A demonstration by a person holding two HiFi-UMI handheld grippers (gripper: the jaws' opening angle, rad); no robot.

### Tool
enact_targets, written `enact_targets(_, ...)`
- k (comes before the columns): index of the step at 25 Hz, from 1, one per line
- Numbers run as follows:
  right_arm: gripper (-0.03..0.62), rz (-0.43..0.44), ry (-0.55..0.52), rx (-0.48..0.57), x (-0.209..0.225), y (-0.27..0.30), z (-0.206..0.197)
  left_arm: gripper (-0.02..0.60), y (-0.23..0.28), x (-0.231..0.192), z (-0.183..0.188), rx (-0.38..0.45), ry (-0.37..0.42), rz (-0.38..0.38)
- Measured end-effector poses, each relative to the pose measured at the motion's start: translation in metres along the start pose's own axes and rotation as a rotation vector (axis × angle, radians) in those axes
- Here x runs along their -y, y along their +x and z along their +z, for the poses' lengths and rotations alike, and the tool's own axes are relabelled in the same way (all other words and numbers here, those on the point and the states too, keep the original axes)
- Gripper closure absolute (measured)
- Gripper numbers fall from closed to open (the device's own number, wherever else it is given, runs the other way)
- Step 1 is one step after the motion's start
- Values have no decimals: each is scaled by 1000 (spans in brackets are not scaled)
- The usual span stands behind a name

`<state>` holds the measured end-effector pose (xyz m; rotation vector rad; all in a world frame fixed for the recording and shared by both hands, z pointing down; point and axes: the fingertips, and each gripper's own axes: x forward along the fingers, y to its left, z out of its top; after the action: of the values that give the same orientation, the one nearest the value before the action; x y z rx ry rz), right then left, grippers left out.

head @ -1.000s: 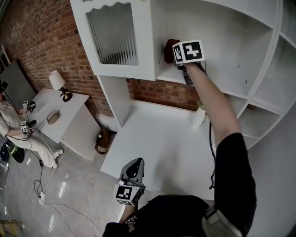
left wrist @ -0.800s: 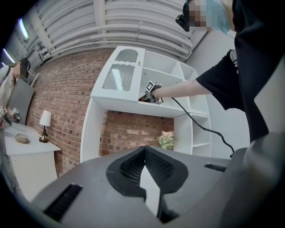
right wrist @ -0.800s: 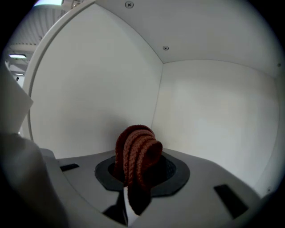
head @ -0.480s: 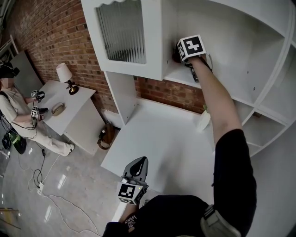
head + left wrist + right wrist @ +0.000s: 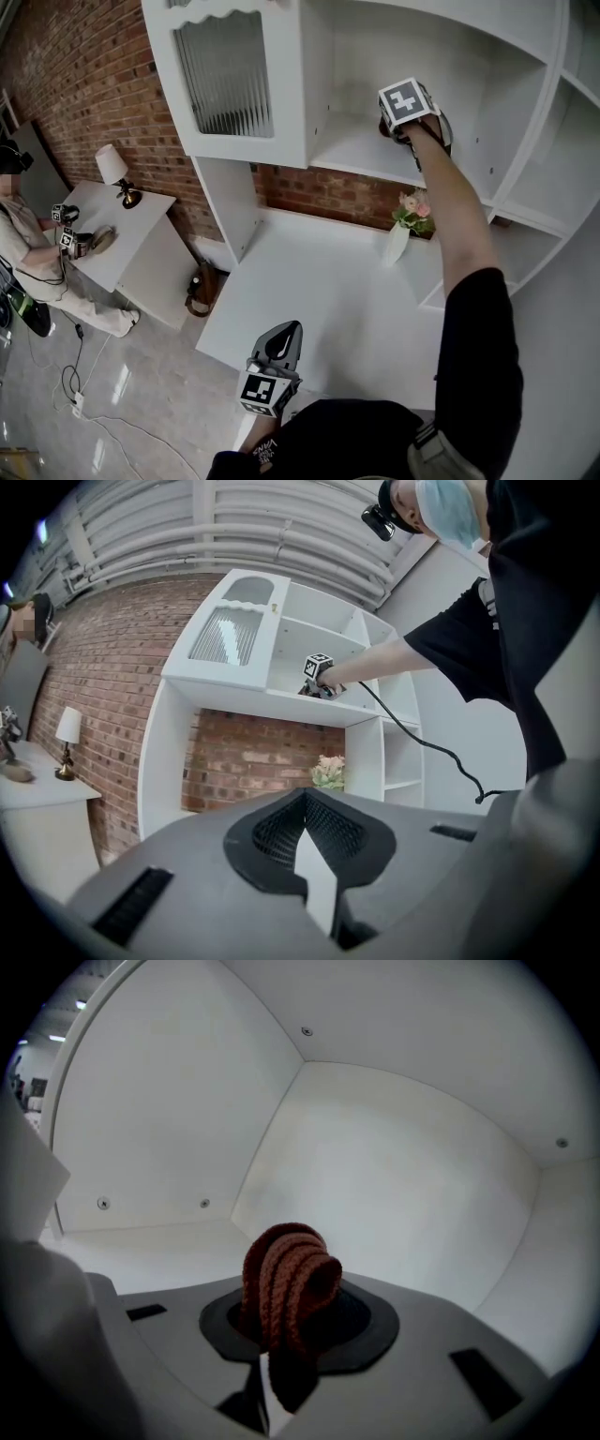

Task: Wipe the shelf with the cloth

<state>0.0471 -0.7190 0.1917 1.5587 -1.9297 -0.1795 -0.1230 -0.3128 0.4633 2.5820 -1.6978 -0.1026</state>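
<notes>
Held the right arm (image 5: 457, 234) out long and nearly straight, bare from the black short sleeve down to the wrist, reaching up into the shelf (image 5: 352, 150). Carried the right gripper (image 5: 401, 120) at the end of that arm, low over the shelf board, marker cube (image 5: 410, 100) facing up, jaws clamped tight on a bunched reddish-brown cloth (image 5: 286, 1283) standing up between them. Held the left gripper (image 5: 278, 337) well below the shelf, close in to the body, nose pointing up toward it, jaws pressed together with nothing between. Showed little of the left hand beneath that gripper.
</notes>
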Motion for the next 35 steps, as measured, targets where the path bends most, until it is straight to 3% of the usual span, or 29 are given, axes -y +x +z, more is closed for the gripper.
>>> enact_targets(7,496,-162,-214,-140,57,-21,-41,574,10,16,0,2,-6,-90)
enact_targets(17,494,-411,-655,-450,101,-49,-87,574,19,38,0,17,-19,-189)
enact_targets(20,494,-424,-682,-488,107,-53,-98,574,18,41,-1,16,-23,-201)
enact_targets(23,494,-412,-627,-449,107,-56,-98,574,16,40,-2,14,-24,-203)
enact_targets(27,494,-315,-423,-228,81,-60,-63,574,14,41,-1,13,-26,-204)
enact_targets(33,494,109,202,91,-1,-57,0,574,9,43,0,8,-25,-196)
enact_targets(35,494,218,295,130,-30,-56,17,574,4,38,0,7,-27,-175)
